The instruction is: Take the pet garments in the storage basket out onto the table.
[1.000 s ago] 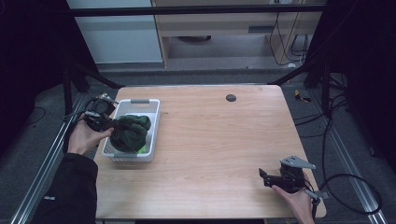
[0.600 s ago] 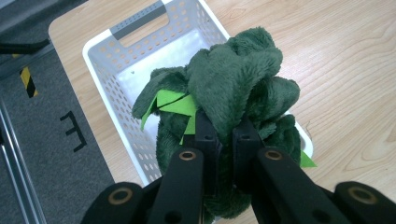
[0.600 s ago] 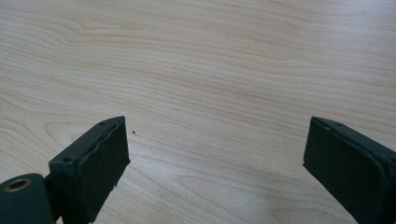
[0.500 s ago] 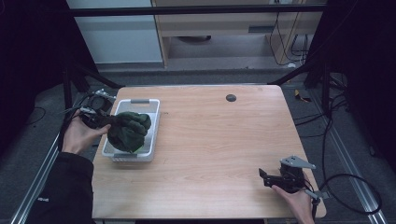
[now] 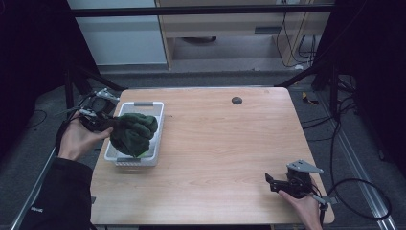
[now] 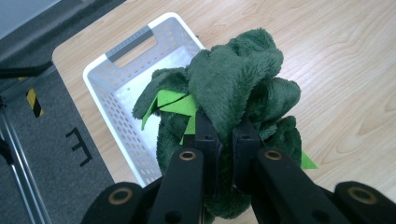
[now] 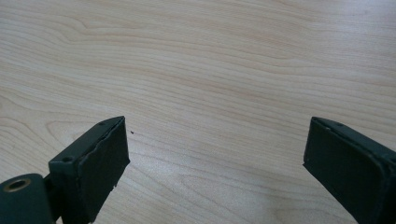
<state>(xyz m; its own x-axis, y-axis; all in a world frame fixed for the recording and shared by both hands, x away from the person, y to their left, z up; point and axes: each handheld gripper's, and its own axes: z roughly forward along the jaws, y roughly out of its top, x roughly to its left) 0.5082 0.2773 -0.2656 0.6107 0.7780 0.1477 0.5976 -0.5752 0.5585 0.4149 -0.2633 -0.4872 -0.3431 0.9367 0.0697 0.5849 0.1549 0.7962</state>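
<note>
At the left of the high view, the left hand-held gripper (image 5: 109,125) is seen with its jaws clamped tight on a dark green plush toy (image 5: 135,133), which is held above a white perforated basket (image 5: 143,104) on the table (image 5: 225,143). At lower right, the right hand-held gripper (image 5: 270,181) is held with jaws spread wide, nothing between them, over bare table.
</note>
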